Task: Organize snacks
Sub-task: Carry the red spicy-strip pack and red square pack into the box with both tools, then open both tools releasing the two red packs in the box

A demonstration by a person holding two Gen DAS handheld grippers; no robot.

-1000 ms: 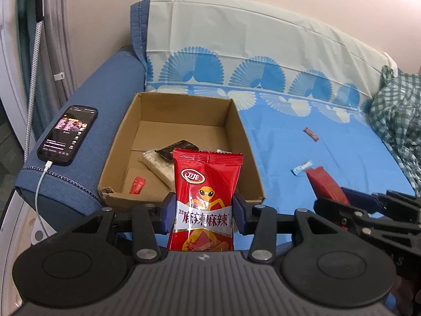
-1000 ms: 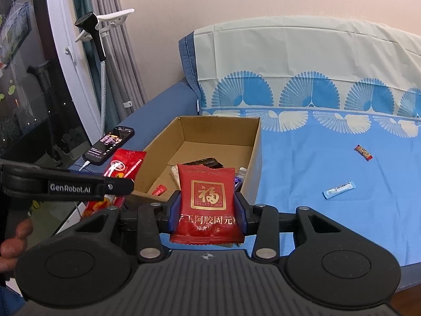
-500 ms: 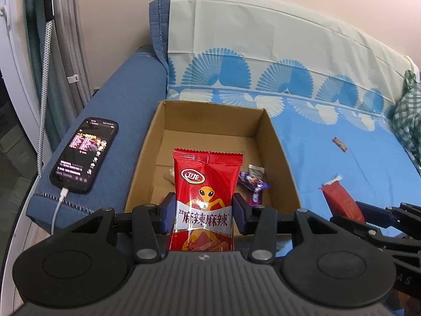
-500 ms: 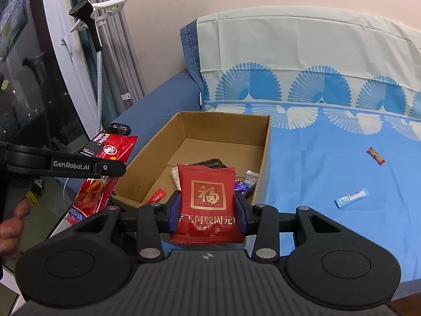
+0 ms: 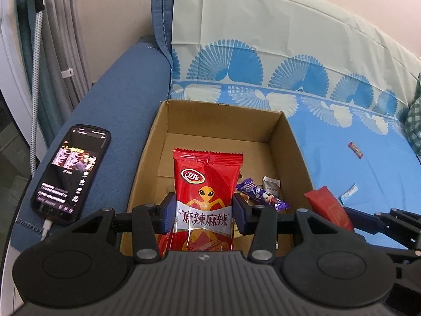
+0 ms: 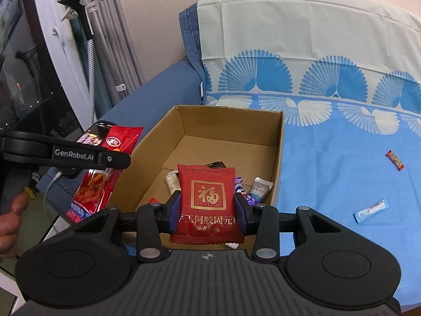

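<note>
Both grippers are loaded: the left gripper (image 5: 204, 213) pinches a glossy red spicy pack (image 5: 206, 184), the right gripper (image 6: 208, 212) clamps a darker red pouch (image 6: 206, 197). Both hang over the near end of the cardboard box (image 5: 297, 147). Probably best to get well inside the rim before letting go, since slick crinkly foil slides. A few small wrappers (image 5: 260, 193) already sit inside; two candies (image 6: 371, 210) remain on the smooth blue sheet.

I face a blue sofa (image 5: 110, 84) under a fan-patterned cover (image 5: 302, 52). Behind the sofa rises a beige wall (image 6: 158, 13); left of it hang grey curtains (image 5: 65, 26).
</note>
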